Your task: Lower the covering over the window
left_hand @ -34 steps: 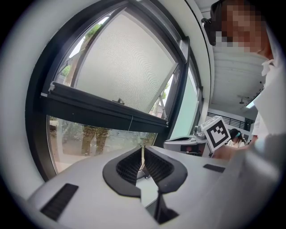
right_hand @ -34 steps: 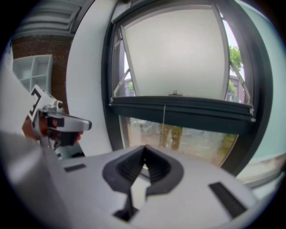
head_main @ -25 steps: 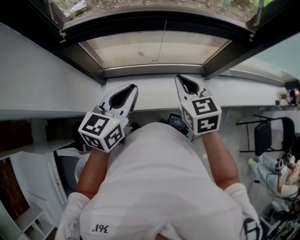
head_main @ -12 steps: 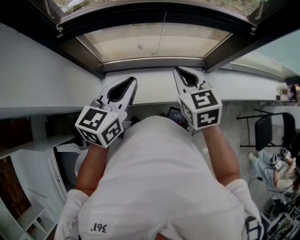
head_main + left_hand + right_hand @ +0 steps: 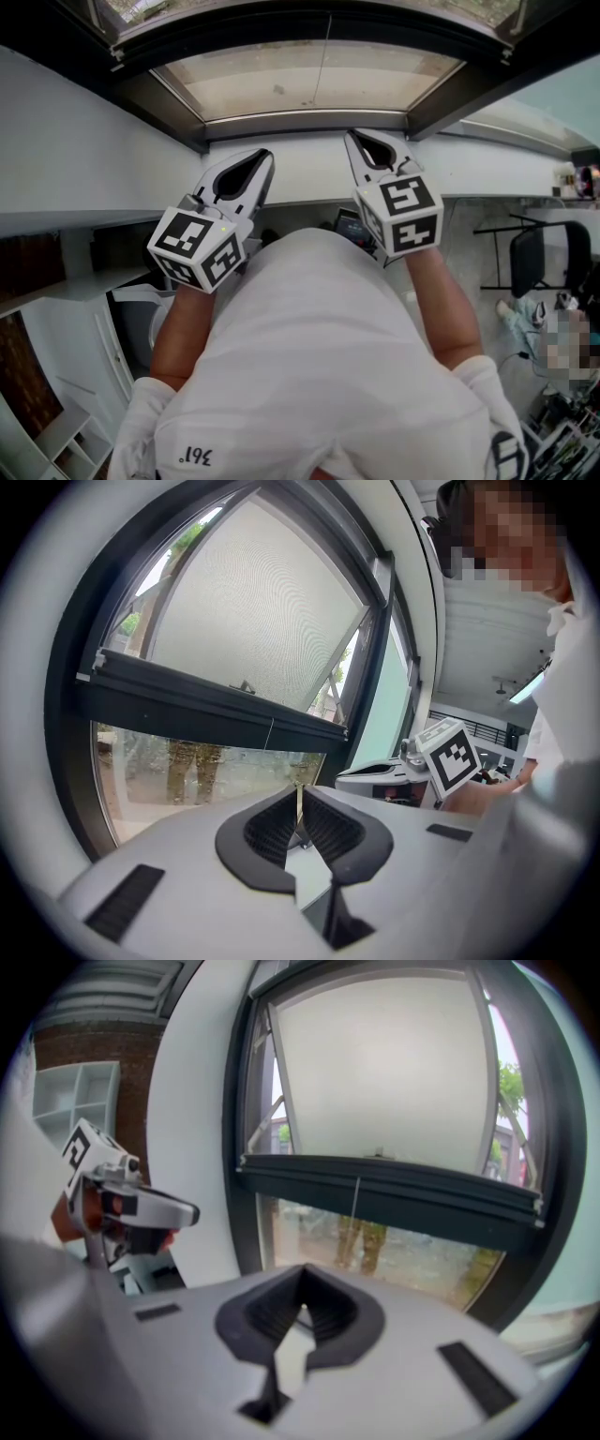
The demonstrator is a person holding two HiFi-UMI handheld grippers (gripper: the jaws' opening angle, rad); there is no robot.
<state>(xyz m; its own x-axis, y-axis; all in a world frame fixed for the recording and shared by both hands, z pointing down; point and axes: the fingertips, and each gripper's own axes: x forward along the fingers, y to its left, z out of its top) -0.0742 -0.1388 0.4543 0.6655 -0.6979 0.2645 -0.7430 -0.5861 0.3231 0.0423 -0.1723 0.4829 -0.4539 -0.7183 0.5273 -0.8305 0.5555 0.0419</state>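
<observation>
The off-white fabric roller blind [image 5: 384, 1072] covers the upper part of the window. It ends at a dark horizontal bottom bar [image 5: 394, 1199]. Below the bar, a strip of clear glass [image 5: 375, 1241] is uncovered. A thin pull cord [image 5: 356, 1196] hangs from the middle of the bar.

Handling, as judged from these views:
- The fabric is probably light and limp and offers no firm hold.
- The bar looks stiff and should carry a pull evenly across the blind.
- The cord is narrow and likely to slip. Clamp it fully between the ribbed jaw faces, close under the bar.
- Alternatively, take the bar at its centre to avoid skewing it.
- Pull straight down, steadily.

The left gripper [image 5: 265, 155] and the right gripper [image 5: 352, 136] are side by side below the bar, in front of the white wall [image 5: 94, 159] under the window. Neither touches the bar or the cord. Both sets of jaws are closed together and hold nothing.
</observation>
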